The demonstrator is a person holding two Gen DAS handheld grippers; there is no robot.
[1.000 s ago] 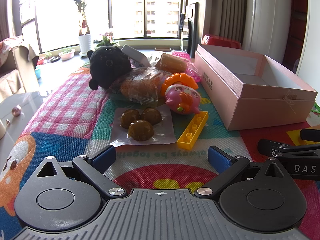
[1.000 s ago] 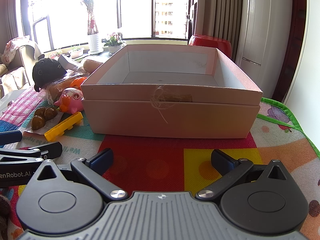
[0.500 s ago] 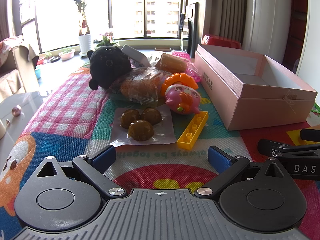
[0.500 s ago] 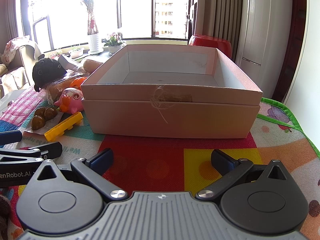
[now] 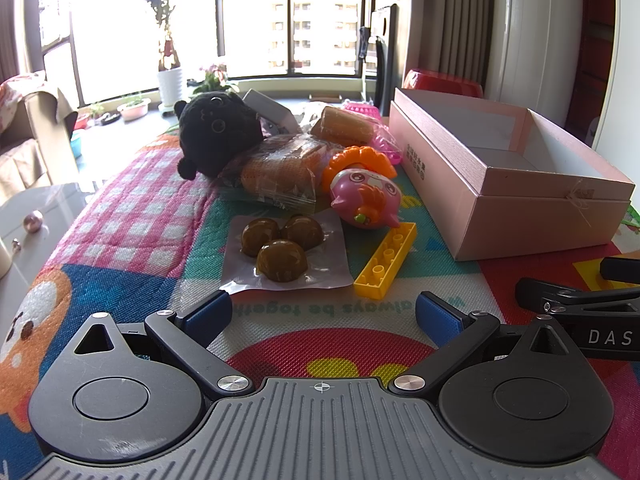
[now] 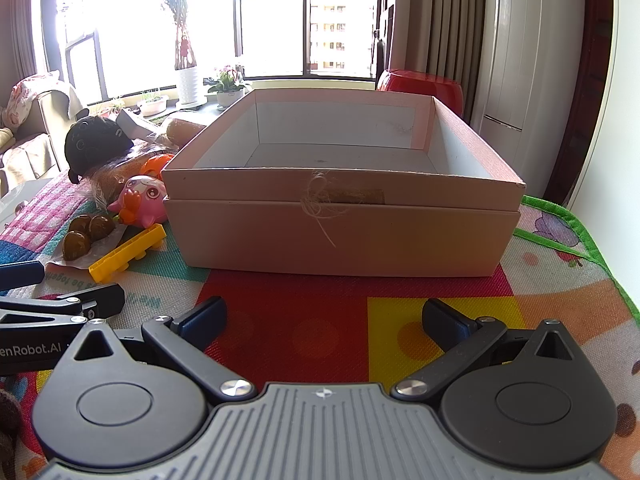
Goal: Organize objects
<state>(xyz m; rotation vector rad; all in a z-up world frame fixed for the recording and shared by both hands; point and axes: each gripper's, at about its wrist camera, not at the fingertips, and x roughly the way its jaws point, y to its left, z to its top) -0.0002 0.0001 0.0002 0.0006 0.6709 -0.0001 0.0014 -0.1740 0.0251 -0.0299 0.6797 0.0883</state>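
My left gripper [image 5: 322,314] is open and empty, low over the mat, just short of a clear pack of brown balls [image 5: 282,254]. A yellow brick [image 5: 386,260], a pink toy [image 5: 366,198], wrapped bread [image 5: 280,172] and a black plush [image 5: 216,132] lie beyond. An open, empty pink box [image 5: 520,208] stands to the right. My right gripper [image 6: 324,322] is open and empty in front of the box [image 6: 344,232]; the brick [image 6: 128,254] and pink toy [image 6: 142,200] show at its left.
The colourful play mat [image 6: 400,320] covers the table. A grey box [image 5: 266,106] and a pink basket [image 5: 360,112] lie behind the pile. A red stool [image 6: 420,86] stands beyond the box. The mat's green edge [image 6: 576,232] runs at right.
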